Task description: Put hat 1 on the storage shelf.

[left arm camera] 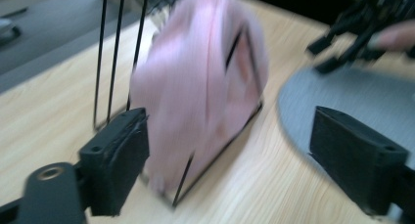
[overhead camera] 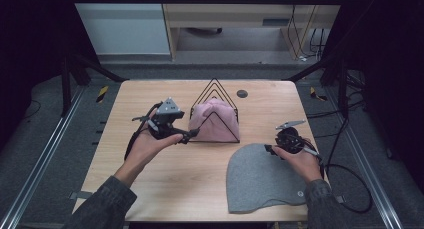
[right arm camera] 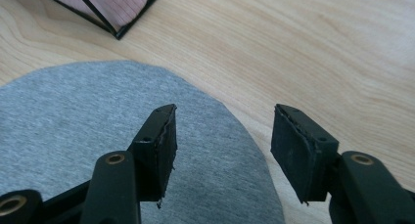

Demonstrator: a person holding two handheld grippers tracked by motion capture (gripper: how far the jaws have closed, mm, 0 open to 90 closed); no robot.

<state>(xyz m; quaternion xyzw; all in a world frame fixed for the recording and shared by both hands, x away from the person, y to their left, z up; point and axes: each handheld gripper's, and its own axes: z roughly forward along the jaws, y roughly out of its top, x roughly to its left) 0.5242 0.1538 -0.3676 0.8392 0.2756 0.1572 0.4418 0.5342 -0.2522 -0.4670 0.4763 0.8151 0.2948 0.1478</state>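
Pink fabric, seemingly a soft hat though the left gripper view is blurred, sits bunched inside a black wire rack of triangular frames near the middle of the wooden table. The left gripper points at the rack's near left corner, jaws wide apart and holding nothing. A grey beanie lies flat at the table's near right. The right gripper hovers over the beanie's upper edge, jaws spread, empty.
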